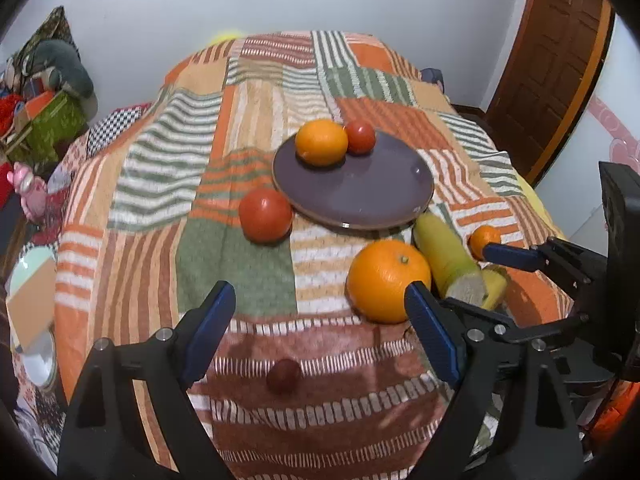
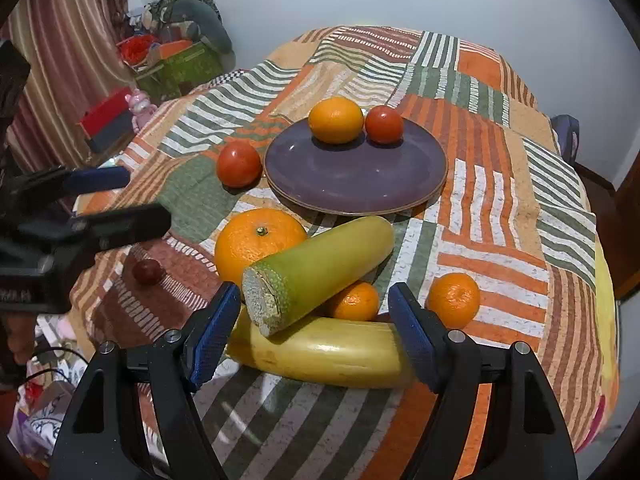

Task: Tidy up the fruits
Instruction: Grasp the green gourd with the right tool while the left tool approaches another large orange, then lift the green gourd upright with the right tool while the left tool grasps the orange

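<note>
**Fruits scattered round a purple plate, both grippers wide and empty**

Fruits spread over a striped patchwork tablecloth [image 2: 500,208]. On the purple plate [image 2: 356,176], at its far side: a lemon-shaped orange [image 2: 336,120] and a small tomato [image 2: 384,125], side by side. Just off the plate's left rim, a bigger tomato [image 2: 239,164] on the cloth. Nearer, a large orange [image 2: 256,240] touching a green-yellow cob-like piece [image 2: 320,268] with a rough cut end, tilted across a yellow banana-like piece [image 2: 320,352]. Tucked behind those two, a small mandarin [image 2: 356,302]; another mandarin [image 2: 454,300] just to the right, apart. Alone to the left, a dark grape-like fruit [image 2: 147,272].

Right gripper [image 2: 314,332] low over the pile, fingers spread, the cut end and the yellow piece showing between them, pads pressing on nothing. Left gripper [image 1: 320,332] fingers well apart too, above bare cloth, the dark fruit below and the large orange just beyond its right fingertip. Nothing held on either side.
</note>
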A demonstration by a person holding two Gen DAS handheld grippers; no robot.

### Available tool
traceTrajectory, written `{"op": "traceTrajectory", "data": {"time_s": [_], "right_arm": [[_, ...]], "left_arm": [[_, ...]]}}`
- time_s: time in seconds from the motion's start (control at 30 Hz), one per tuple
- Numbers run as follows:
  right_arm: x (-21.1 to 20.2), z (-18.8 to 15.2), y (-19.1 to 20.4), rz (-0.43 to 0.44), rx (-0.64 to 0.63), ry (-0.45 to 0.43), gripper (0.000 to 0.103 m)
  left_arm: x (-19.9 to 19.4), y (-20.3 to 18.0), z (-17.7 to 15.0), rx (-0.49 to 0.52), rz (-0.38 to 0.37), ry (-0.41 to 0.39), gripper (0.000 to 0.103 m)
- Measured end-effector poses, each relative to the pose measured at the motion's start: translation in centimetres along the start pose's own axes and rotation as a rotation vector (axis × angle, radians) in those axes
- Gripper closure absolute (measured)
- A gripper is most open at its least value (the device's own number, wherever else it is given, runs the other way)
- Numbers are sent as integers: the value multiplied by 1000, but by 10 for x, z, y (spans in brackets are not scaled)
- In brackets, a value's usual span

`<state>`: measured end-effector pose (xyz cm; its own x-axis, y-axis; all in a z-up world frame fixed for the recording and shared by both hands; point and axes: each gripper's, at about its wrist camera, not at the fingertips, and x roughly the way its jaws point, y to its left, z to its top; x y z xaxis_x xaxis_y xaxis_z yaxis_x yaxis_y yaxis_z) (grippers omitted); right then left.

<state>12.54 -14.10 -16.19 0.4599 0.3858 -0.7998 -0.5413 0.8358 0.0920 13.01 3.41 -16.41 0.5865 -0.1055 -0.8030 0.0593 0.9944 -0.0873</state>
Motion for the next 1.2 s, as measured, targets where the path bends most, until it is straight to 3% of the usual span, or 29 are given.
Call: {"op": "traceTrajectory", "data": {"time_s": [0.17,0.27,0.47,0.67,0.77,0.9,1.2], "right_arm": [[10,-3,5,-20,-13,20,31],[8,-4,2,12,-2,26,46],[-6,-7,-5,31,15,-7,57],[-27,-7,-28,-10,41,-47,69],[-33,-12,-48,-33,72,-42,71],[-29,-22,-68,37,143,-10,71],[-33,-18,-67,-17,104,10,69]], "left_arm": [[5,0,-6,-22,-14,20,16],[9,-5,-7,-6,-16,27,16],[16,-19,-4,18,-36,38,16],[28,-33,-2,43,-54,60,16],[35,-39,0,54,-64,73,16],[45,-46,2,65,-67,89,16],[70,-48,4,54,-63,131,16]]}}
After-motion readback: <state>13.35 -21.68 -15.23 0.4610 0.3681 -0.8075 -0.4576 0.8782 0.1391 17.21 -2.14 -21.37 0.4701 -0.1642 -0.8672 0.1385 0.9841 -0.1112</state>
